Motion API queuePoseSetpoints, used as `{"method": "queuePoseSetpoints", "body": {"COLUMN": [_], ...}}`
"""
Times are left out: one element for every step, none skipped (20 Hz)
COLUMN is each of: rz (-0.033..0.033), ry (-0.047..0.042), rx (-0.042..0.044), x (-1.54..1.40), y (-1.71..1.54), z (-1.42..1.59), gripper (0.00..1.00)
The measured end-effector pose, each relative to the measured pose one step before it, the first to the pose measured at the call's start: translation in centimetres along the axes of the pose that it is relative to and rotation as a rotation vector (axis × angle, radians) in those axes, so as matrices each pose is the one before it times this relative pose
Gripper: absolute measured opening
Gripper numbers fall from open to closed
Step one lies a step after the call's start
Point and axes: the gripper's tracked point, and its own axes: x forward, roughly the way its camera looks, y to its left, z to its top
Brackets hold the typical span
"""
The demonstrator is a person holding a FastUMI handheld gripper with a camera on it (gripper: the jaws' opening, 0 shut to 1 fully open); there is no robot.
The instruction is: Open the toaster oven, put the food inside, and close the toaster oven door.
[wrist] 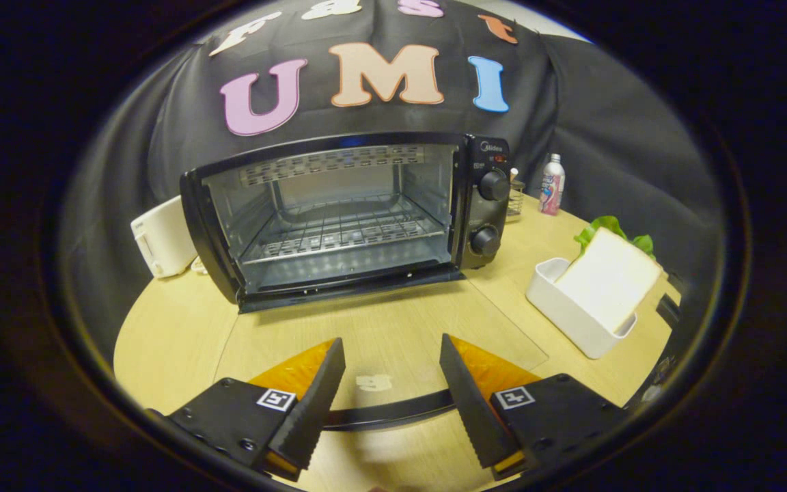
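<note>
The gripper (392, 372) hangs spread and empty above the open glass door (393, 328), which lies flat on the table (175, 328); the oven (346, 215) gapes beyond. The sandwich (609, 277) leans in a white tray (564, 314) at the table's right edge; it looks light, soft and crushable, best pinched gently across both bread faces. Its filling is mostly hidden; the clear door is hard to make out.

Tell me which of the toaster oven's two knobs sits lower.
The lower knob on the toaster oven control panel, beside the wire rack's level. The other knob sits above it, under the markings. The gripper hangs open, well short of both.
</note>
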Motion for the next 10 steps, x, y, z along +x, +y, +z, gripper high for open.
{"method": "queuePoseSetpoints", "body": {"rz": [-0.00317,-0.00296,-0.00217,0.00016,0.00068,0.00384,0.00564,0.01081,0.01148,0.0107], "ry": [0.0018,0.00425,0.0055,0.00552,0.00053,-0.00158,-0.00359,-0.00844,0.00224,-0.00357], "rx": [-0.01032,-0.00168,0.00215,-0.00018,0.00246,-0.00334,-0.00504,-0.00041,-0.00359,-0.00866], "x": [0.166,0.213,0.065,0.014,0.042,0.071,-0.042,-0.065,-0.014,-0.227], "y": [0.176,0.001,-0.072,0.028,0.026,-0.017,0.033,0.061,0.066,-0.025], "z": [0.018,-0.101,-0.048,-0.055,0.099,-0.089,-0.032,0.131,0.247,0.206], "gripper": [0.9,0.9,0.9,0.9,0.9,0.9,0.9,0.9,0.9,0.9]}}
